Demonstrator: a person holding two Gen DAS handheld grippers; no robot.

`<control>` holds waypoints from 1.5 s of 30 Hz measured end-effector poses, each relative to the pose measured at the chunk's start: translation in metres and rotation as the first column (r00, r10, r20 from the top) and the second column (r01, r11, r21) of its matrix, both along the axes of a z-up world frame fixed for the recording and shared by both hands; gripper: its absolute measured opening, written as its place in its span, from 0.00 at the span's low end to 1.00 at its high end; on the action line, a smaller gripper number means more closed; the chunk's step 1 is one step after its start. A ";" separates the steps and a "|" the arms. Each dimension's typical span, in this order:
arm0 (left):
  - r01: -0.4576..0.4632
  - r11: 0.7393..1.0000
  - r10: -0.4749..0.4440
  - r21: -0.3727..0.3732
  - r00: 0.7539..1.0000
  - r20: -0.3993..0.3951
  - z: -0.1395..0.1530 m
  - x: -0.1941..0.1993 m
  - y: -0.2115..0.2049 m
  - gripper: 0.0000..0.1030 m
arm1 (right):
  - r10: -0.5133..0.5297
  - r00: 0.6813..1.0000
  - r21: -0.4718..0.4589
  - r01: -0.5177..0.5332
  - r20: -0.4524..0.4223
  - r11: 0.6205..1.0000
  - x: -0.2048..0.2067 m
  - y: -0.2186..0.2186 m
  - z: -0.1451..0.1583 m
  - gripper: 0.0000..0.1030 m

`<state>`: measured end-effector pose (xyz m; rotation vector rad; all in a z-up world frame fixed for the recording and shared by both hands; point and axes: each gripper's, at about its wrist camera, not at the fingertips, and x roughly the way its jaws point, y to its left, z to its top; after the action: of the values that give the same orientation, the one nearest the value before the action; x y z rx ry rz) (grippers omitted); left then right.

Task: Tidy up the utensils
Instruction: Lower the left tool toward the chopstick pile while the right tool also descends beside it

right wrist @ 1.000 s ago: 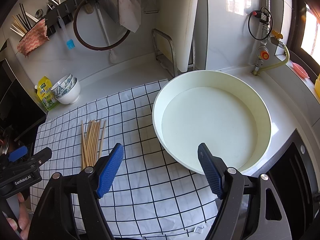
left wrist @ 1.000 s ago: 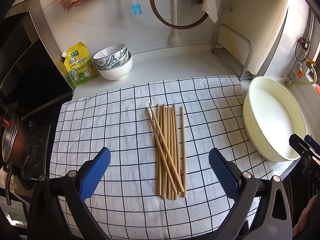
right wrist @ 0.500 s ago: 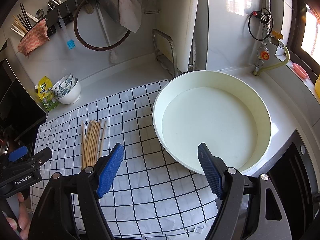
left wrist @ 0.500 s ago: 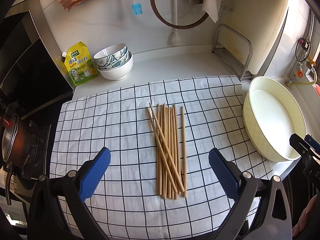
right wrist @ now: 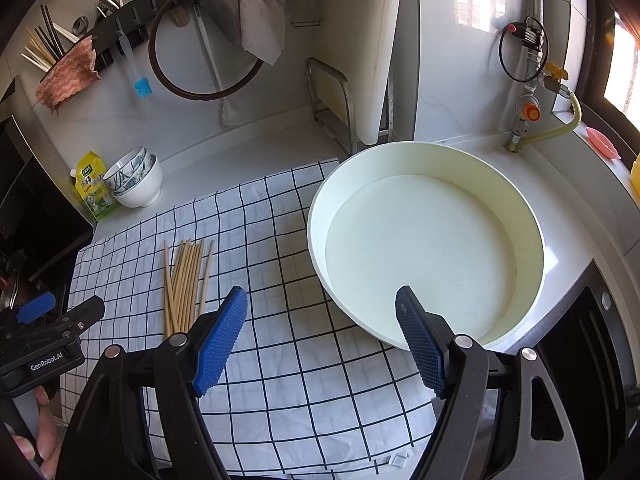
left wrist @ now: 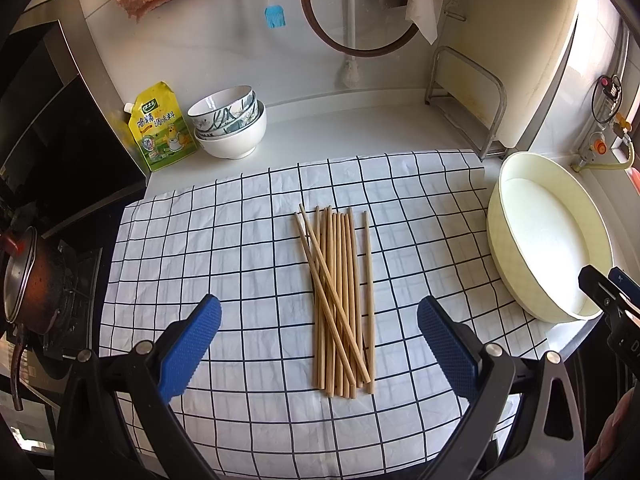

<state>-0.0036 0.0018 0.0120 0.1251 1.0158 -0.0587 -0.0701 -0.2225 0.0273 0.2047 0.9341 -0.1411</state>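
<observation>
both the left gripper (left wrist: 319, 332) and right gripper (right wrist: 321, 334) gape wide, empty, chopsticks (left wrist: 340, 300) at the left gripper's 12 o'clock.

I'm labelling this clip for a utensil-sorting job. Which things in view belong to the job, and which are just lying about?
Belong to the job:
- chopsticks on the checked cloth
- round basin, probably
- left gripper and right gripper, both open

Just lying about:
- stacked bowls
- yellow pouch
- blue brush
- pot on the stove
</observation>
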 end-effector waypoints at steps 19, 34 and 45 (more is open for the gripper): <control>-0.154 0.987 0.157 0.040 0.985 -0.067 -0.060 0.023 0.079 0.94 | 0.229 0.971 0.009 -0.229 -0.061 0.973 0.038 0.084 -0.040 0.71; -0.081 0.997 0.080 -0.016 0.993 -0.091 -0.114 0.046 0.088 0.94 | 0.281 0.940 0.010 -0.285 -0.196 0.959 0.082 0.132 -0.127 0.71; -0.067 0.998 0.065 -0.005 0.988 -0.137 -0.137 0.046 0.090 0.94 | 0.260 0.935 -0.039 -0.277 -0.242 0.960 0.089 0.139 -0.154 0.71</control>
<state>0.0419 0.0917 -0.1248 0.0791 1.1553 -0.0121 0.0186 -0.0837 -0.1270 -0.0101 1.1811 0.0562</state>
